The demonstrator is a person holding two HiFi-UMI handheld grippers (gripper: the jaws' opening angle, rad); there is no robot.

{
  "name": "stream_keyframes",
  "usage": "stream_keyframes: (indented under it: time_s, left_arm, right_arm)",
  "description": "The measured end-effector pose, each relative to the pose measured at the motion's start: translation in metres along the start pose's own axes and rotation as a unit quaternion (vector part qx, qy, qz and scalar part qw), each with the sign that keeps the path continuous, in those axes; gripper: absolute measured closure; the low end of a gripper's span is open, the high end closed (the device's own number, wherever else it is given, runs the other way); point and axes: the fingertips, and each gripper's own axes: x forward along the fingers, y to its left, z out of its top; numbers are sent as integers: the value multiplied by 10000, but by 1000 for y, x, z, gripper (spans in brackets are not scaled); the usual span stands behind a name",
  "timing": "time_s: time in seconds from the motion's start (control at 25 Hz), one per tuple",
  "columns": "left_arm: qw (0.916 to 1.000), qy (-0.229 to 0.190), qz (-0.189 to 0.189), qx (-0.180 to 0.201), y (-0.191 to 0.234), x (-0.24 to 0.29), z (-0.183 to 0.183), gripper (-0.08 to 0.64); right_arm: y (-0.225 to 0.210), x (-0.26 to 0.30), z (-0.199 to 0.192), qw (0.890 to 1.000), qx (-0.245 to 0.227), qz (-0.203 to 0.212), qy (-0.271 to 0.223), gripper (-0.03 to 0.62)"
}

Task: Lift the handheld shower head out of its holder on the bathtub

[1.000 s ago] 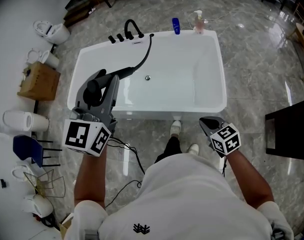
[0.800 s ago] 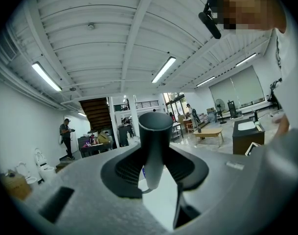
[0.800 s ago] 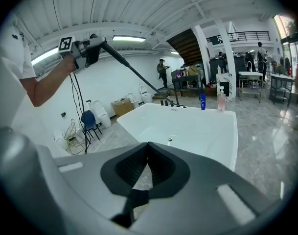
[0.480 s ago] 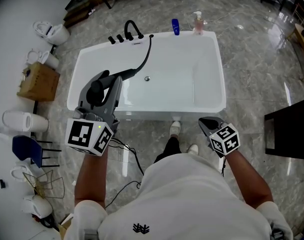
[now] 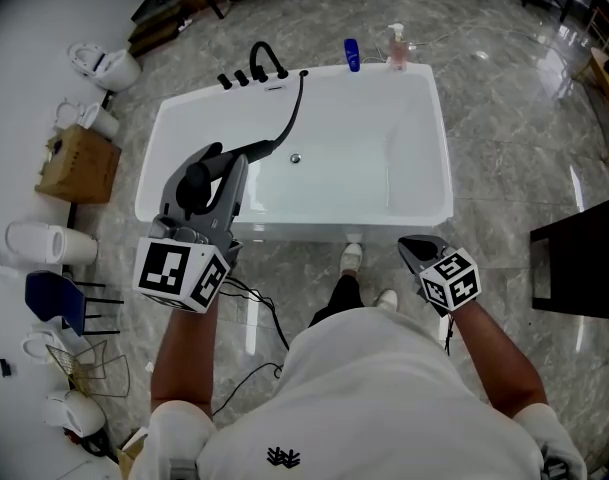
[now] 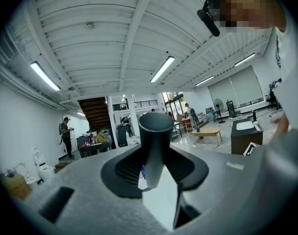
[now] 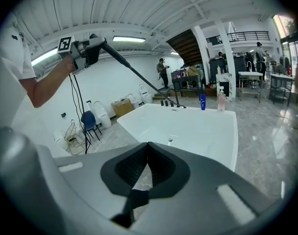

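Being kept almost where it was earlier, the shower head [image 5: 258,149] is being clamped in the left gripper [image 5: 216,168] above the bathtub [image 5: 445,148]; the right gripper [image 5: 416,247] is being held closed and empty.

White tub, grey veined floor.
Your bathtub [image 5: 416,158] is plain white on the grey marbled floor [image 5: 524,118]; the shower head [image 5: 194,180] and hose [image 5: 291,118] are black; upper centre, a blue bottle [image 5: 352,52] beside a pink bottle [image 5: 397,46]; your marker cubes [image 5: 179,273] show black-and-white squares.
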Motion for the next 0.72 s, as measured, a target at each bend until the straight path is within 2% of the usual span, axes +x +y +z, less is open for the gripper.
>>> stream_keyframes:
  time_s: [0.72]
  left_arm:
    - [9999, 75, -40, 94, -11, 1, 1, 422]
  right_arm:
    - [-2, -8, -1, 10000, -6, -34, -77, 580]
